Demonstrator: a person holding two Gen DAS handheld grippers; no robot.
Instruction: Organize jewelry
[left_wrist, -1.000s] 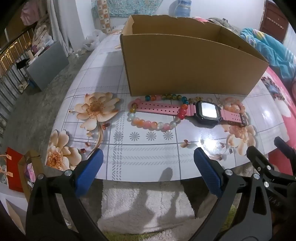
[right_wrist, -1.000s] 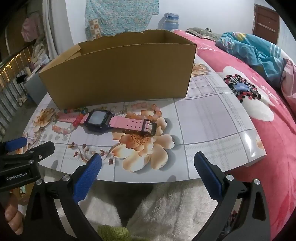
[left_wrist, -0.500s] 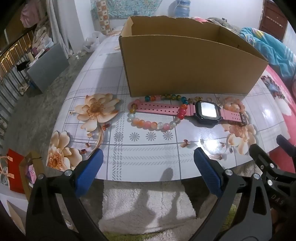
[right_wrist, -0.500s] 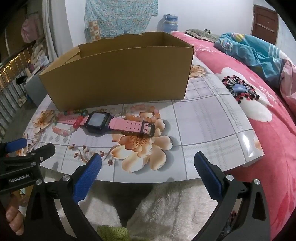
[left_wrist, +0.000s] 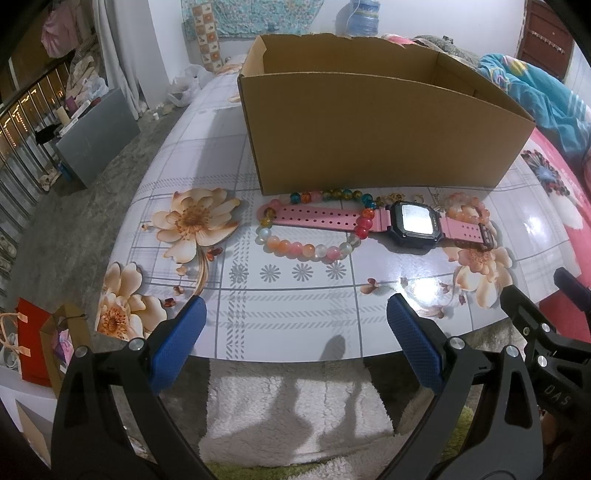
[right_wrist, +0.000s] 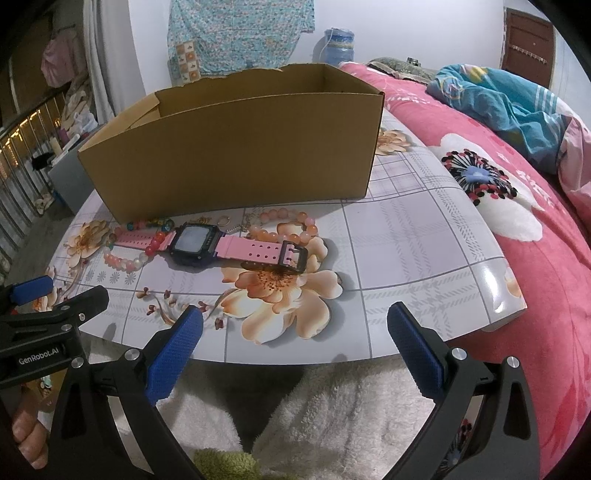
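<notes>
1. The left gripper (left_wrist: 295, 347) is hovering at the tabletop's (left_wrist: 295, 314) near edge, jaws spread wide and empty.
2. The right gripper (right_wrist: 295, 347) is hanging likewise, wide and empty.
3. The pink watch (left_wrist: 410, 221) is lying ahead of both, across the multicoloured bead bracelet (left_wrist: 314, 225), against the cardboard box's (left_wrist: 369, 136) front wall.
4. An orange bead bracelet (right_wrist: 284, 227) is sitting beside the buckle.

Indoor light falls from overhead, moderately bright and cool. The glossy bench (left_wrist: 295, 295) throws a white glare patch just in front of the watch (left_wrist: 413, 223), whose screen also shines. The cardboard box (right_wrist: 236, 147) shows a shaded near wall and casts soft shadow onto the bench at its foot. Both views bend strongly at the edges, with black corners. The room left of the box is dim; focus is sharp overall.
</notes>
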